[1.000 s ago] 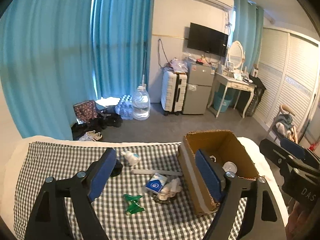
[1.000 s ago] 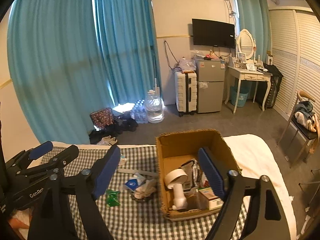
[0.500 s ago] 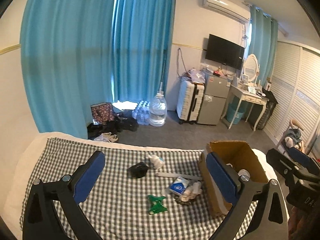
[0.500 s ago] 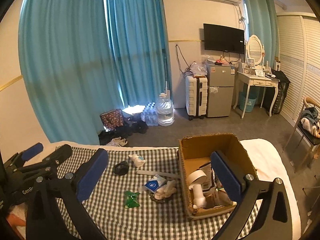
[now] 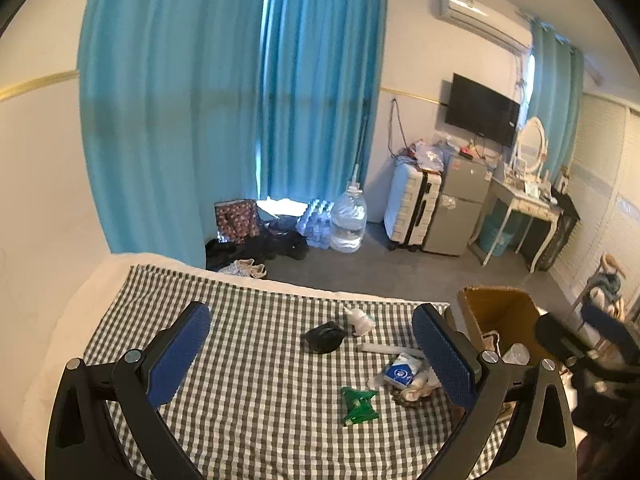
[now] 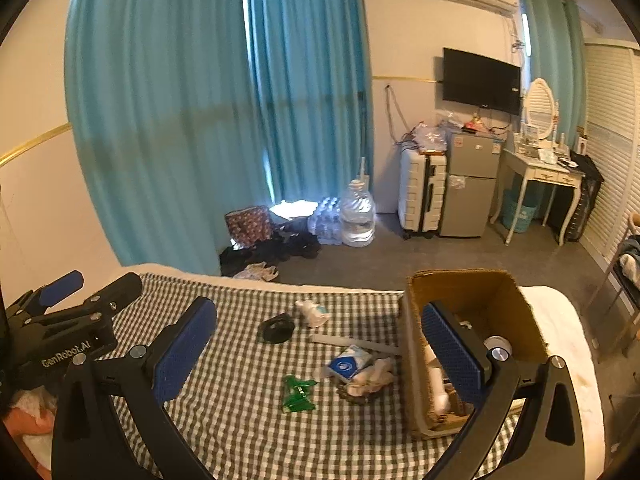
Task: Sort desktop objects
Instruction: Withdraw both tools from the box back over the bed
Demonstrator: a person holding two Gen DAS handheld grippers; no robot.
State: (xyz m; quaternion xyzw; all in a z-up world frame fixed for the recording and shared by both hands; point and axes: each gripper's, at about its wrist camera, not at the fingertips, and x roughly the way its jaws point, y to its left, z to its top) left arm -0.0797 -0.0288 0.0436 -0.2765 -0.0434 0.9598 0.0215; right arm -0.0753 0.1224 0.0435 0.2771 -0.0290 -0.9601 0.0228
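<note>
Blue-padded left tool (image 5: 310, 354) and right tool (image 6: 320, 350), jaws just opened wider, empty, pulled back from cardboard box (image 6: 516, 308)

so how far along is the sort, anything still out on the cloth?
Partly done: the cardboard box already holds several items. Nothing in hand: left tongs and right tongs are both open and empty. Still out on the checkered cloth: green packet, blue-and-white pouch, black item, small white bottle and a flat strip.
</note>
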